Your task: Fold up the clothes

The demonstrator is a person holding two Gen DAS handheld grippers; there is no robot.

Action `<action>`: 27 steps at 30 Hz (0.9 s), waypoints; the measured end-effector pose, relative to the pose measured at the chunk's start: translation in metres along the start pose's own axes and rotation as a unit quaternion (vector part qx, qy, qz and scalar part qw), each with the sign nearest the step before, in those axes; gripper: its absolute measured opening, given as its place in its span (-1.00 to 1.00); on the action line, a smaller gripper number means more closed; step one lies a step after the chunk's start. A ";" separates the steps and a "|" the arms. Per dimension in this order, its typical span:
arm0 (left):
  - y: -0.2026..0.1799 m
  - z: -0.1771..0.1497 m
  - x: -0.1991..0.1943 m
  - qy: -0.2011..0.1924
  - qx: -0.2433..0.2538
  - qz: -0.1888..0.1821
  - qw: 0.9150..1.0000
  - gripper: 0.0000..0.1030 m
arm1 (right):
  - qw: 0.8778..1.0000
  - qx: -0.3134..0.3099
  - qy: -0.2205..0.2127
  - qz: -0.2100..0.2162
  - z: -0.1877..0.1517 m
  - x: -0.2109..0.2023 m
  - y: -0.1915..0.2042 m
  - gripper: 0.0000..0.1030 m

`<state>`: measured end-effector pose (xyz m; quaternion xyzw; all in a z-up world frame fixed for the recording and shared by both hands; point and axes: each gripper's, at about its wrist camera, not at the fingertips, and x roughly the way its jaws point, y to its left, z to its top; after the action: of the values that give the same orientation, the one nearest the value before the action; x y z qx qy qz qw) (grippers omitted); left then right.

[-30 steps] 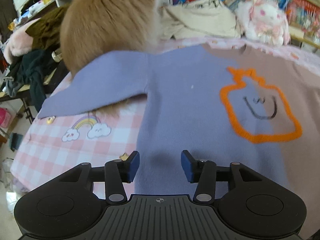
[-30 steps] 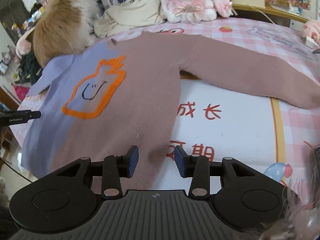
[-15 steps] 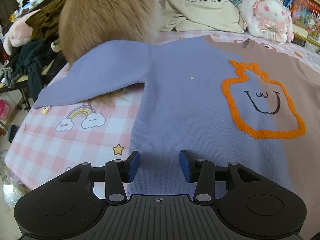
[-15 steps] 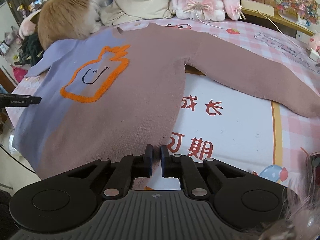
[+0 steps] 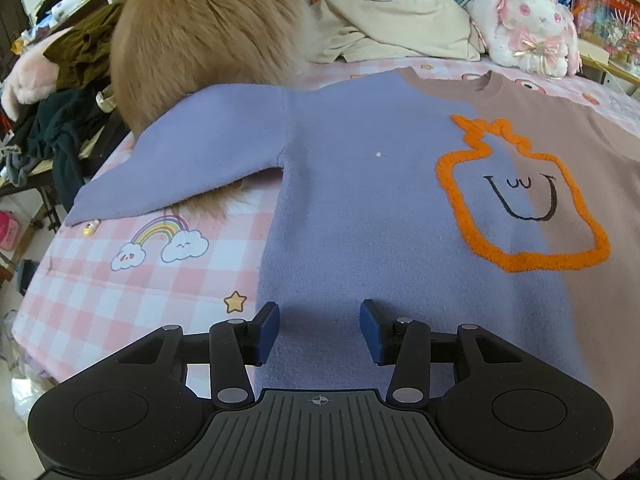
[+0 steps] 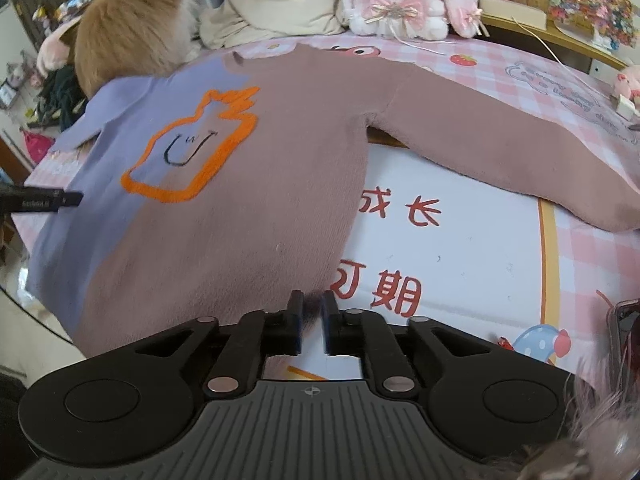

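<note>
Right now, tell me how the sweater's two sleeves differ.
The purple sleeve lies partly against the furry tan animal, with fur showing beneath its edge; the brown sleeve lies clear of the animal, flat on the pink checked cover. The purple sleeve looks shorter from here, though the fisheye distorts. Both lie spread outward, unfolded.

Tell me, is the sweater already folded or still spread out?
Spread out. The sweater lies flat on the bed, both sleeves stretched sideways, the orange design fully showing. No fold is visible.

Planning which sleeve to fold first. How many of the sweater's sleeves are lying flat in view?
2. The purple sleeve spreads left, its top against the furry animal. The brown sleeve spreads right across the bedsheet. Neither is folded yet.
</note>
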<state>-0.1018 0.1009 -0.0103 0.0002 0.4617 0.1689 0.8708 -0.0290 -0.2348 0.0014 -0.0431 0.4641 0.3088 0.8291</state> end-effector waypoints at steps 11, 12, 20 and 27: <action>0.001 -0.005 -0.004 -0.002 0.005 -0.013 1.000 -0.11 | 0.999 -0.044 0.005 -0.003 0.005 0.010 0.012 -0.80; 0.002 -0.005 -0.004 -0.001 0.003 -0.014 1.000 -0.11 | 0.999 -0.043 0.005 -0.001 0.004 0.010 0.011 -0.82; 0.004 -0.005 -0.003 -0.002 -0.002 -0.016 1.000 -0.10 | 0.999 -0.033 0.004 0.000 0.001 0.006 0.007 -0.84; 0.003 -0.006 -0.004 -0.002 0.001 -0.018 1.000 -0.10 | 0.999 -0.032 -0.005 -0.011 0.000 0.006 0.008 -0.84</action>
<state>-0.1095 0.1022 -0.0102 -0.0073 0.4596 0.1526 0.8749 -0.0308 -0.2256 -0.0018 -0.0736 0.4495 0.3151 0.8326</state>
